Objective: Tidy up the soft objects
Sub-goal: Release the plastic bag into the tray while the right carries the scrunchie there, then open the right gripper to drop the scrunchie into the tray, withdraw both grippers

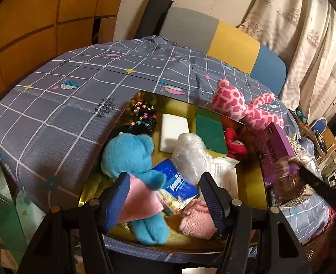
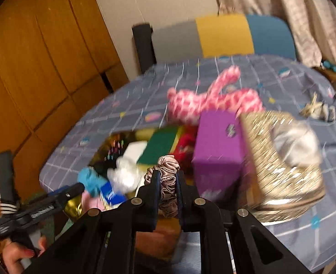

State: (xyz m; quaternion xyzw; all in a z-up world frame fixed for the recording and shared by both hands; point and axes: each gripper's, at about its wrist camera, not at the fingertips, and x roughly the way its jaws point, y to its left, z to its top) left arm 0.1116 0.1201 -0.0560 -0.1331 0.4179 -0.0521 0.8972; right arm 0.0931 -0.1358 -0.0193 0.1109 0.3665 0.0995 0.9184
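Left wrist view, going left to right: the checked sheet [image 1: 60, 105] fills everything from 9 to 12 o'clock, with the gold tray [image 1: 251, 182] sitting on it at centre. In the tray, a pile of beaded hair ties [image 1: 145, 114] is at about 11, the blue bear [image 1: 129, 153] lies at 9 with its legs running down between the fingers, then a white sponge [image 1: 173, 127], a green pad [image 1: 211, 133], a bubble-wrap wad [image 1: 189, 157] and a tissue pack [image 1: 179, 187] near centre. A pink towel [image 1: 197, 223] is at 6. The left gripper [image 1: 165, 203] is spread wide, grasping nothing, hovering just over the bear and the tissue pack. Further right, the pink giraffe [image 1: 236, 105] lies on the sheet at 2, half over the tray edge, touching the purple box [image 1: 275, 150] at 3.

Right wrist view is pretty blurry. The person's hand [image 2: 19, 255] is at 8 holding the left tool. The right gripper [image 2: 168, 196] is clenched on a brownish satin scrunchie [image 2: 166, 171] at centre. A gold glitter box [image 2: 280, 159] sits at 3.
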